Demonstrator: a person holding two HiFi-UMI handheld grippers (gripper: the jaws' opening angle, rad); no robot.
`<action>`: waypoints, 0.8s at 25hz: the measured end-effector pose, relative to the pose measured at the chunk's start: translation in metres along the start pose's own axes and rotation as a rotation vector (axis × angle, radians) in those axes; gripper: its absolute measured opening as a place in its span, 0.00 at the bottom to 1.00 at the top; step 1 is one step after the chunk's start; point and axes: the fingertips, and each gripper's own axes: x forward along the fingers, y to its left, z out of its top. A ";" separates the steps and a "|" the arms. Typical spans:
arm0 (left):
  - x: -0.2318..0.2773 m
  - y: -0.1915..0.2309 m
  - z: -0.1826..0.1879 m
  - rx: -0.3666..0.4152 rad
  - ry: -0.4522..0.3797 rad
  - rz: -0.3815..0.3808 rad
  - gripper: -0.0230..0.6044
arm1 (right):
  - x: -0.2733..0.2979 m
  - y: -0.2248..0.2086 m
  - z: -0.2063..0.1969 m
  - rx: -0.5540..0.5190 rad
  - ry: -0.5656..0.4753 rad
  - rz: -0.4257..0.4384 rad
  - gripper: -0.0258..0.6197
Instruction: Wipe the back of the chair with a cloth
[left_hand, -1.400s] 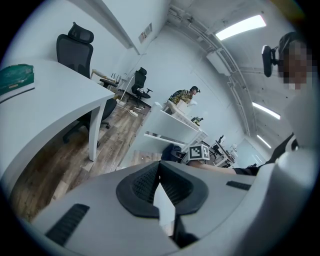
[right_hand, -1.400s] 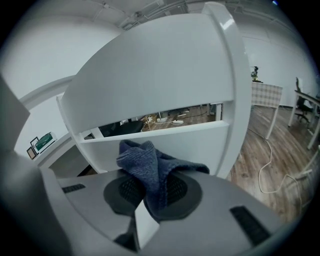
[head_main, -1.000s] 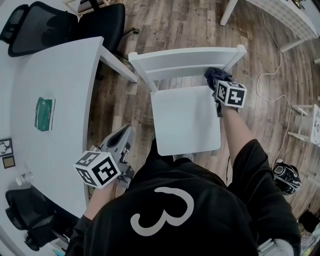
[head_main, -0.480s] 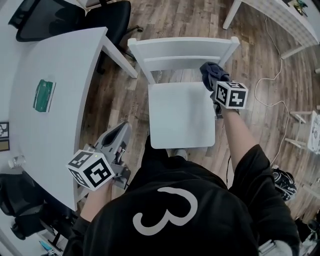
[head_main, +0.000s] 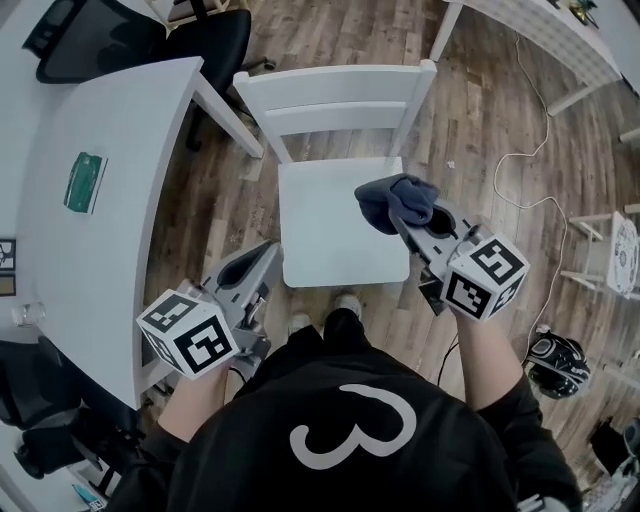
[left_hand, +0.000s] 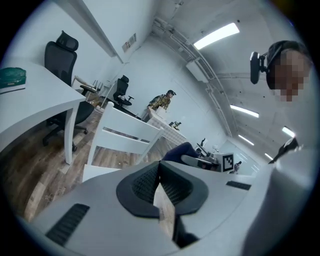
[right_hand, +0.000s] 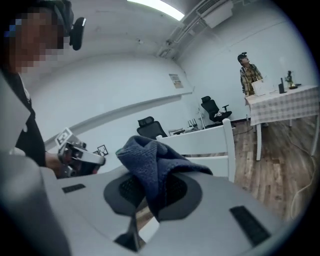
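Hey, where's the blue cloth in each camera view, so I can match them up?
Head view: cloth right of centre, over the seat's right edge.
Left gripper view: cloth just right of centre.
Right gripper view: cloth at centre, clamped between the jaws.
Shared landmark: white chair.

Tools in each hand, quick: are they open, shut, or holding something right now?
Left tool: shut, nothing in it.
Right tool: shut on the cloth.
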 end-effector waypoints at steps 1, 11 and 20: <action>0.004 -0.009 -0.001 0.008 0.013 -0.027 0.06 | -0.013 0.016 0.002 0.010 -0.019 0.040 0.12; -0.034 -0.095 -0.023 0.156 0.037 -0.245 0.06 | -0.094 0.137 -0.005 0.001 -0.118 0.139 0.12; -0.184 -0.120 -0.050 0.218 -0.075 -0.277 0.06 | -0.119 0.276 -0.017 -0.004 -0.196 0.119 0.12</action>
